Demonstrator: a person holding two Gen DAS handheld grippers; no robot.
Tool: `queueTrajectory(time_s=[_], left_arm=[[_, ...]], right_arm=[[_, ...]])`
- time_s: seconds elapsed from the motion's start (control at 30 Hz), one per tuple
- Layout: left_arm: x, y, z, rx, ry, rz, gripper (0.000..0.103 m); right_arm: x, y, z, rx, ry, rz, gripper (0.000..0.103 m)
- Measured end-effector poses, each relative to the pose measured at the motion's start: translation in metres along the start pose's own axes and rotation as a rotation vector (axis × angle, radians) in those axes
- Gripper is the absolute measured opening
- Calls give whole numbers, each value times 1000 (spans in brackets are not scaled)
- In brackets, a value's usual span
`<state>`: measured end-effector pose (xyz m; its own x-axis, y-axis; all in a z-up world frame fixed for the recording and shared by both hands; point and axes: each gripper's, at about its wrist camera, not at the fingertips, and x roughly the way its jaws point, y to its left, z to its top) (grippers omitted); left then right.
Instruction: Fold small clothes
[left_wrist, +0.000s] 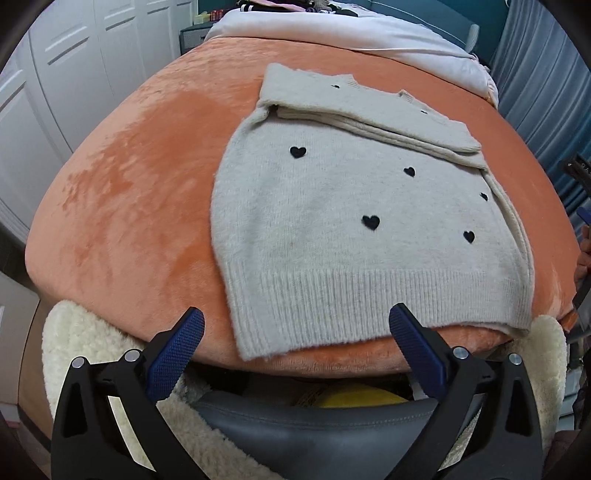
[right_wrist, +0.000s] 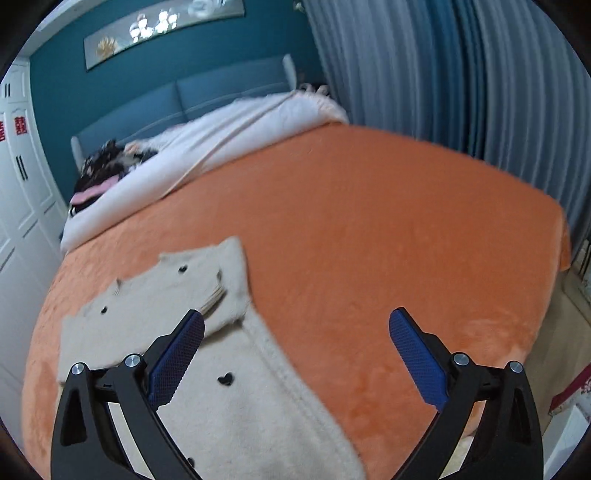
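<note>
Sweater (left_wrist: 354, 221), light grey with black hearts, is laid flat on the orange blanket (left_wrist: 140, 177) of the bed, sleeves folded across the chest near the collar, ribbed hem hanging at the near edge. Left gripper (left_wrist: 297, 326) is hovered just off the hem, jaws spread wide, nothing held. Right gripper (right_wrist: 297, 326) is above the sweater's right side and bare blanket, jaws also wide open and empty; that view is blurred, so contact cannot be told.

Risks, as judged: the knit is thick and fuzzy, so only the top layer may be pinched at the hem and the back layer left behind, giving a crooked fold. The folded sleeves look loosely stacked and may be dragged out of place when the hem is lifted over. The plush blanket may be caught along with the hem.
</note>
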<state>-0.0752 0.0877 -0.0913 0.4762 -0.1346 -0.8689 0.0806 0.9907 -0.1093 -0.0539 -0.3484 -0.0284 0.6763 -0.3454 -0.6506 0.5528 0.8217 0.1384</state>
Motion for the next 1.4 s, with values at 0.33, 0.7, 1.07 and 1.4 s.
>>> queueTrajectory(time_s=[0.33,0.7,1.07,1.4], left_arm=[[23,5,117,7,-227,89,50],[27,39,145,-45,-272,106,44],[21,84,120,-145,-231,90,48],[38,63,105,-81,-174,31,53]], right_arm=[[109,105,9,-250,230,167,98],[203,158,-7,-272,453,81,22],[84,289,14,-570,171,193,14],[123,45,15,-209,313,-137,16]])
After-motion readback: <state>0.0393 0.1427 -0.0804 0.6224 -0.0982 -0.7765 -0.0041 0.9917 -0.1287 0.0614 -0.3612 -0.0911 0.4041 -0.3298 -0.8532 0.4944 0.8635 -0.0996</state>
